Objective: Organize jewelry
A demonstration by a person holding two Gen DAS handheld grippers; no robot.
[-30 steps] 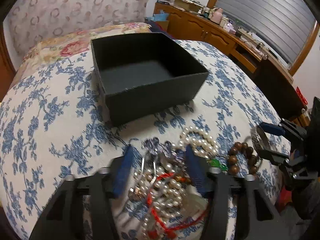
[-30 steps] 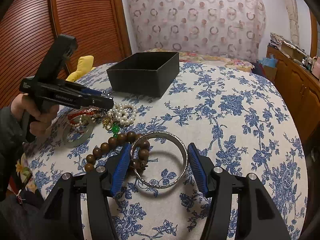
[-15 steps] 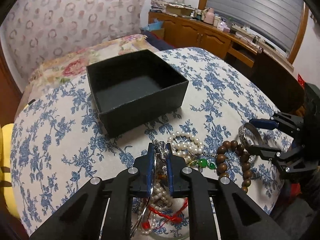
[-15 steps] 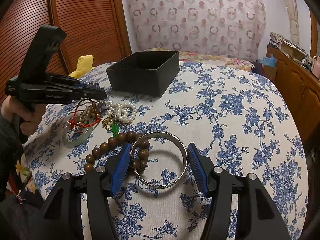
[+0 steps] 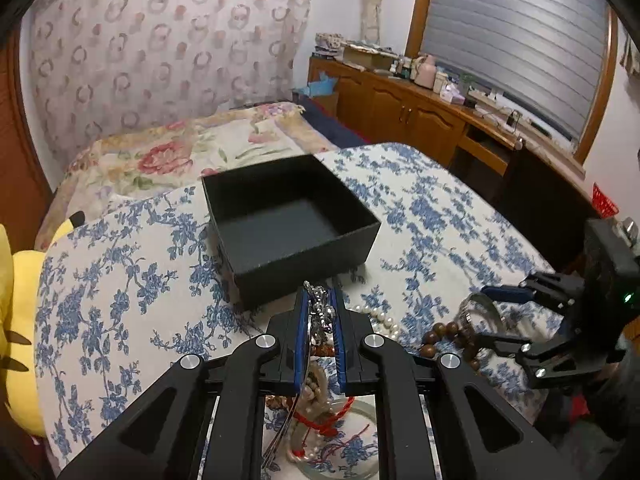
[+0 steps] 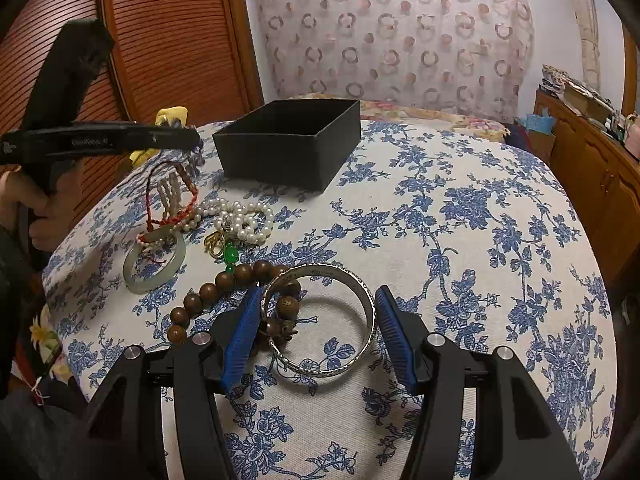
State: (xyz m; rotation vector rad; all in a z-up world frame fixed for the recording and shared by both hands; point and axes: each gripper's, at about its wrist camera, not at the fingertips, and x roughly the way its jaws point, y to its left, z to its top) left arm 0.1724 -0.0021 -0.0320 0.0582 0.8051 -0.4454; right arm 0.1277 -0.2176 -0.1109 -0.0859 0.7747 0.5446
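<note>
Box: the black box [image 5: 292,228] sits on the far part of the blue-flowered bedspread [image 6: 460,220], open-topped, and as far as its floor shows, nothing is in it.
Silver chain: a sparkly chain [image 5: 320,314] is pinched between the blue pads of the left gripper [image 5: 319,300], lifted off the cloth just short of the box's near wall.
Tangle: a red cord [image 6: 170,204] and a string of small pale beads hang from that chain; their lower end is still down at the jade bangle [image 6: 154,258], and I cannot tell whether it touches it.
Pearls: the pearl strand [image 6: 240,216] lies just right of the tangle, on the cloth.
Small pieces: a gold charm and a green bead [image 6: 230,254] lie near the pearls, between them and the wooden beads.
Wooden beads: the brown bead bracelet [image 6: 212,292] curves left of the silver bangle [image 6: 320,320] and overlaps its left rim.
Right gripper: the right gripper [image 6: 318,320] stands spread wide, its pads on either side of the silver bangle, grasping nothing.
Done: judging by the box, no piece is stowed yet.
Left: every piece; the lifted bunch looks first in line, and probably needs untangling.
</note>
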